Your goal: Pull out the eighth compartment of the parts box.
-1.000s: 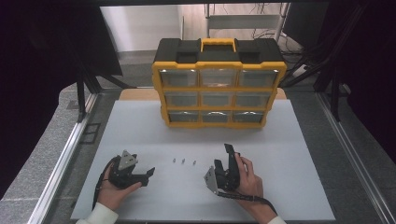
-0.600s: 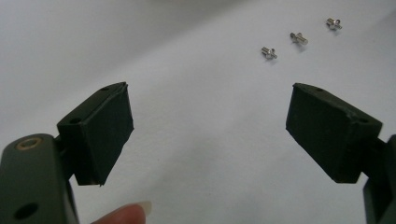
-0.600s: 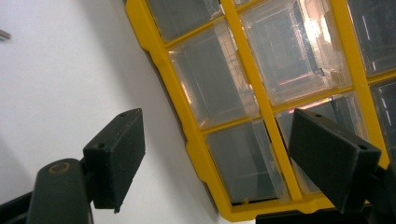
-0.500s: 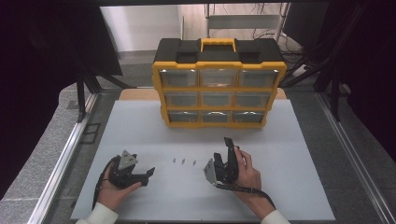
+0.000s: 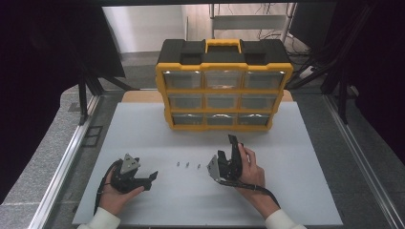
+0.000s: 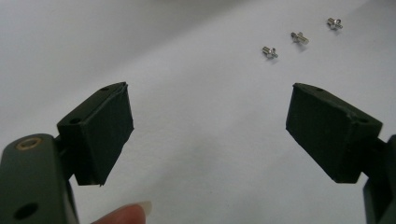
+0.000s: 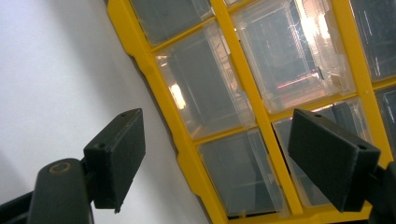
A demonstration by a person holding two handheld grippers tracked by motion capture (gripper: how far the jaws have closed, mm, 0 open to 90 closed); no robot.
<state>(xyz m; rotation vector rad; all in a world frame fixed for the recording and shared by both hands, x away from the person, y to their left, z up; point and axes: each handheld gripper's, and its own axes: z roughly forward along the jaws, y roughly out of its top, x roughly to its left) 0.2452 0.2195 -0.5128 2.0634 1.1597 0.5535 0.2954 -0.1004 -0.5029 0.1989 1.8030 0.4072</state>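
A yellow and black organiser (image 5: pixel 223 93) with clear drawers stands at the back of the white table (image 5: pixel 143 138). Three small metal screws (image 5: pixel 187 165) lie in a row on the table between my two grippers. My left gripper (image 5: pixel 149 180) rests low at the front left, open and empty, pointing right toward the screws (image 6: pixel 299 37). My right gripper (image 5: pixel 226 147) is tipped up at the front right, open and empty. The right gripper (image 7: pixel 219 149) faces the organiser's lower drawers (image 7: pixel 210 93). Nothing lies between the wide-apart jaws of the left gripper (image 6: pixel 210 126).
The drawers (image 5: pixel 223 100) are all pushed in. A metal rail (image 5: pixel 71 148) runs along the table's left side and another (image 5: pixel 363 157) along its right. A fingertip (image 6: pixel 126 212) shows at the bottom of the left gripper view.
My right gripper has lifted and moved a little forward toward the organiser. The left gripper and the screws have stayed put.
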